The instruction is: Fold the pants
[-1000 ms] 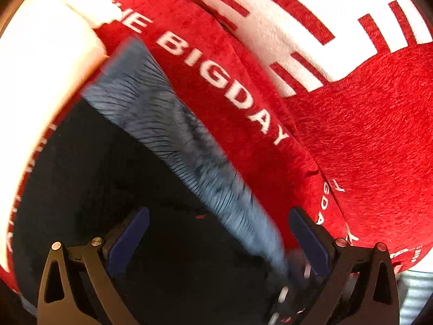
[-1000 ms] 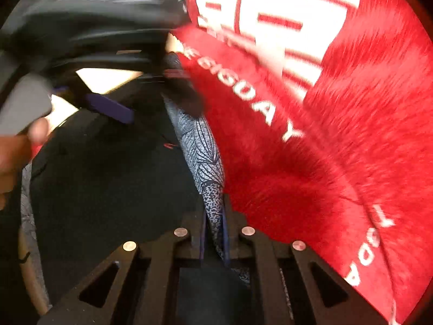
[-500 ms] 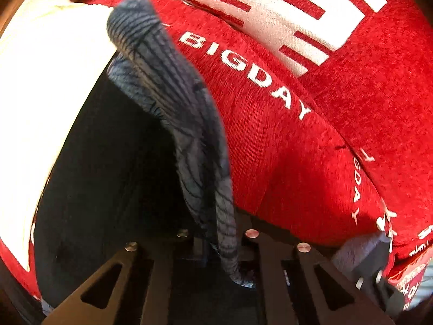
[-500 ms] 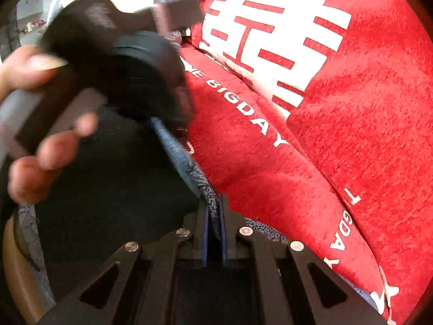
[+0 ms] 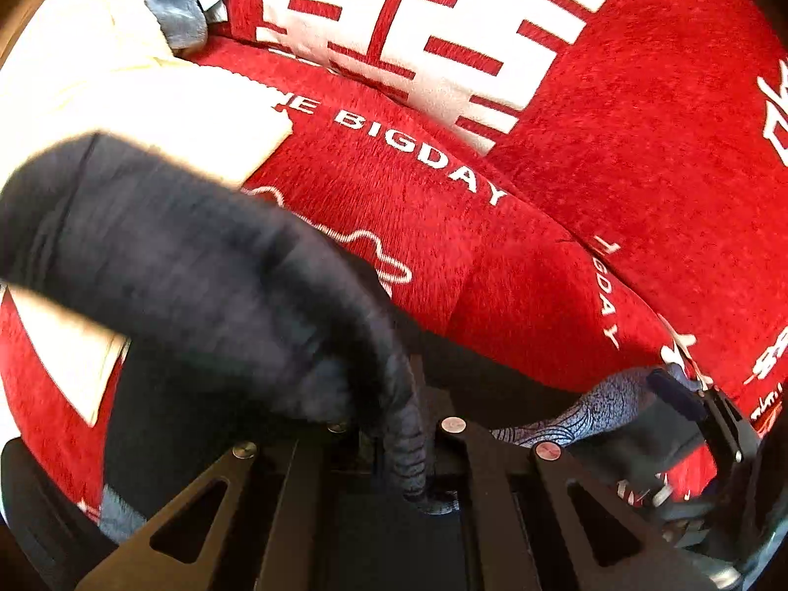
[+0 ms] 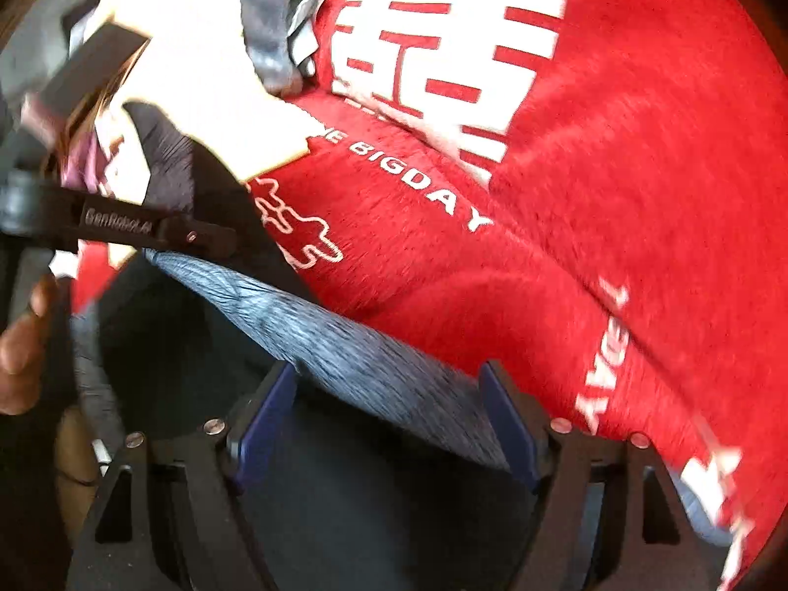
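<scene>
**Dark pants held over a red printed cover: two wrist views**

Item 1. Pants (image 5: 207, 295): dark cloth with a blue-grey patterned inner face. In the left wrist view a thick fold rises from the left hand-held gripper (image 5: 401, 448) and arches toward the left edge, blurred, its far end cut off by the frame. In the right wrist view a blue-grey band of the same cloth (image 6: 354, 349) runs diagonally from the left hand-held gripper (image 6: 162, 234) down between the blue pads (image 6: 507, 423) of the right hand-held gripper (image 6: 384, 423).

Item 2. Left hand-held gripper: jaws fully closed, pinching a narrow gathered strip of the pants. Its fingertips are hidden by the cloth.

Item 3. Right hand-held gripper: jaws opening, standing wide apart. The cloth band lies between the pads; they do not press on it. Whether it brushes the right-hand pad cannot be told. It also shows, partly cut off, at the lower right of the left wrist view (image 5: 689, 409).

Item 4. Red cover (image 5: 615, 172): plush, with large white characters and the lettering "BIGDAY". It lies under and behind the pants.

Item 5. Cream cloth (image 5: 147, 93): overexposed, at upper left, detail lost.

Item 6. Grey plush piece (image 5: 172, 5): top edge, cut off, identity unclear.

Item 7. A person's hand (image 6: 24, 335): left margin, blurred, on the left gripper's handle.
</scene>
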`<control>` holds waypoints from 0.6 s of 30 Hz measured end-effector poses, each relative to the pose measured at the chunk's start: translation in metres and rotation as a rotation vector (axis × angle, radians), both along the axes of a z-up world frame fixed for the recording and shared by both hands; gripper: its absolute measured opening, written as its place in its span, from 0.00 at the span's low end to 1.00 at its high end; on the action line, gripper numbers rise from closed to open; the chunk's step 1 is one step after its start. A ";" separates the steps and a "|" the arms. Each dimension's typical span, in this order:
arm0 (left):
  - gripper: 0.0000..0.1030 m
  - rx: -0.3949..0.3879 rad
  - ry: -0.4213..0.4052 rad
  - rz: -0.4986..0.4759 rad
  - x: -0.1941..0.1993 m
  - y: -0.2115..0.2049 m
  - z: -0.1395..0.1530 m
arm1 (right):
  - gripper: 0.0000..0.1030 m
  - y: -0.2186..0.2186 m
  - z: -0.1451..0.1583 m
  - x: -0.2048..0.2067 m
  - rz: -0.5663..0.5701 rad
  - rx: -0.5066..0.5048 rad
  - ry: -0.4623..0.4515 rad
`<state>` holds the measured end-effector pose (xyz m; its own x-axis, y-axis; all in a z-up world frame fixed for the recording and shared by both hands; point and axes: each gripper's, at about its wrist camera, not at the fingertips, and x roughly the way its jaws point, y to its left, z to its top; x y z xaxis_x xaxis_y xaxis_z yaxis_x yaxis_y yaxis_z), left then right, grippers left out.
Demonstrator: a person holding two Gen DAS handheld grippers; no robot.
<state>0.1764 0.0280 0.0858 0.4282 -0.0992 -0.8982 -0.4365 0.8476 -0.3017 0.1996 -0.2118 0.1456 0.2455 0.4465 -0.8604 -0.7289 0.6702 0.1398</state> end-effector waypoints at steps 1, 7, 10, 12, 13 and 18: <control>0.08 0.012 -0.009 -0.004 -0.006 -0.004 0.001 | 0.79 -0.018 -0.001 0.006 -0.094 0.023 0.034; 0.08 0.038 -0.021 -0.029 -0.028 -0.014 0.006 | 0.79 -0.108 -0.009 0.020 -0.630 0.177 0.200; 0.08 0.033 -0.030 -0.044 -0.049 -0.013 0.011 | 0.79 -0.117 -0.009 0.012 -0.752 0.137 0.175; 0.08 0.028 -0.035 -0.056 -0.061 -0.014 0.013 | 0.79 -0.113 -0.009 0.007 -0.776 0.114 0.169; 0.08 0.022 -0.035 -0.060 -0.066 -0.013 0.012 | 0.79 -0.110 -0.008 0.006 -0.780 0.103 0.169; 0.08 -0.015 -0.031 -0.069 -0.085 -0.010 0.009 | 0.80 -0.088 -0.008 0.010 -0.850 0.026 0.186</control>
<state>0.0918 0.0177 0.0948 0.4478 -0.1424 -0.8827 -0.3675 0.8707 -0.3269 0.2098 -0.3003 0.1380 0.3608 0.1952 -0.9120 0.0537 0.9719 0.2293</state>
